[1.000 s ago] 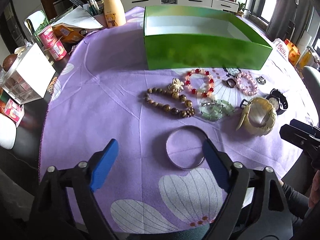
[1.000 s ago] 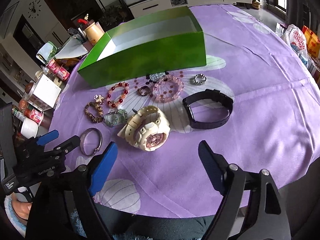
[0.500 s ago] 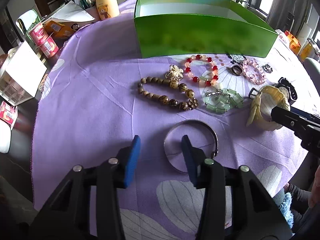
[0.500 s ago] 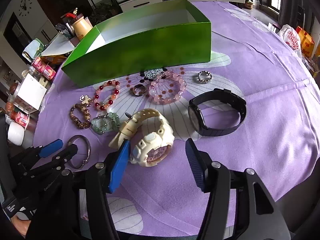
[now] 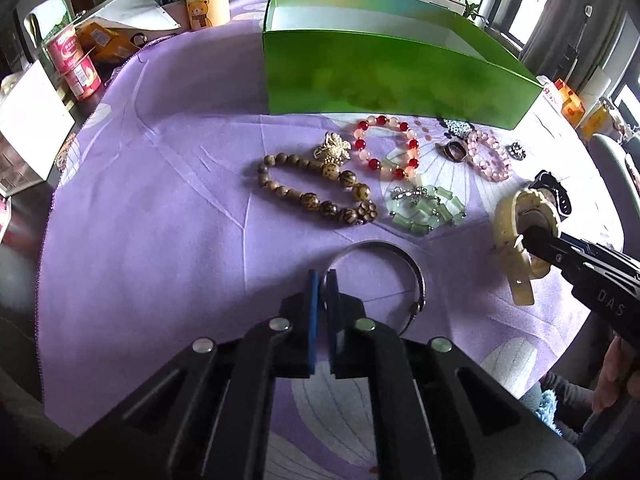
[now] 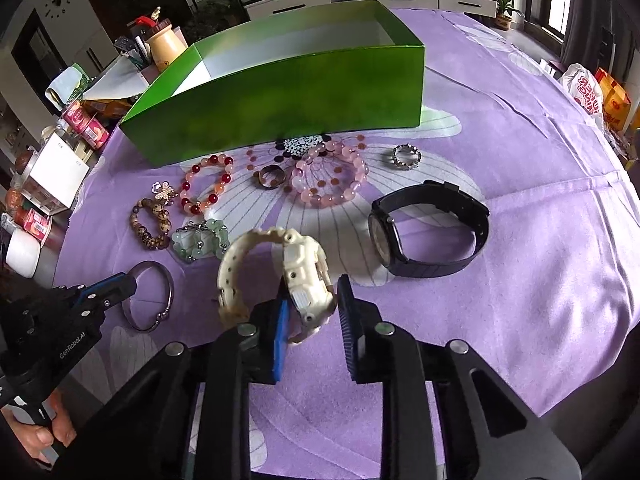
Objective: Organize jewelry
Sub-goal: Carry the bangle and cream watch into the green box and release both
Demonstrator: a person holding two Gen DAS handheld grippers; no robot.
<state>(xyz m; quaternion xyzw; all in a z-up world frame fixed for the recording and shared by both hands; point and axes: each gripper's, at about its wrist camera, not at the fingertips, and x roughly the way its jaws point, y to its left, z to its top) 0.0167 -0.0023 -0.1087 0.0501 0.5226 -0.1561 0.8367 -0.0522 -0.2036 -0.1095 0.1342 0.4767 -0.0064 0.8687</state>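
A silver bangle (image 5: 404,264) lies on the purple cloth; my left gripper (image 5: 323,280) is shut on its near left rim. It also shows in the right wrist view (image 6: 160,304). My right gripper (image 6: 312,312) straddles the case of a cream watch (image 6: 304,272), which stands tilted up; its jaws are close to the case, contact unclear. The cream watch also shows in the left wrist view (image 5: 516,236). An open green box (image 5: 384,72) stands behind a row of bead bracelets: brown (image 5: 316,196), red (image 5: 384,148), green (image 5: 428,208), pink (image 5: 488,156).
A black watch (image 6: 432,232), a dark ring (image 6: 272,176) and a silver ring (image 6: 406,156) lie right of the bracelets. A gold brooch (image 5: 332,150) lies by the brown beads. Cups, cans and a white box (image 5: 28,128) crowd the table's left edge.
My left gripper has closed from wide open onto the bangle's rim. My right gripper has moved forward and narrowed around the cream watch, which is now tipped upright.
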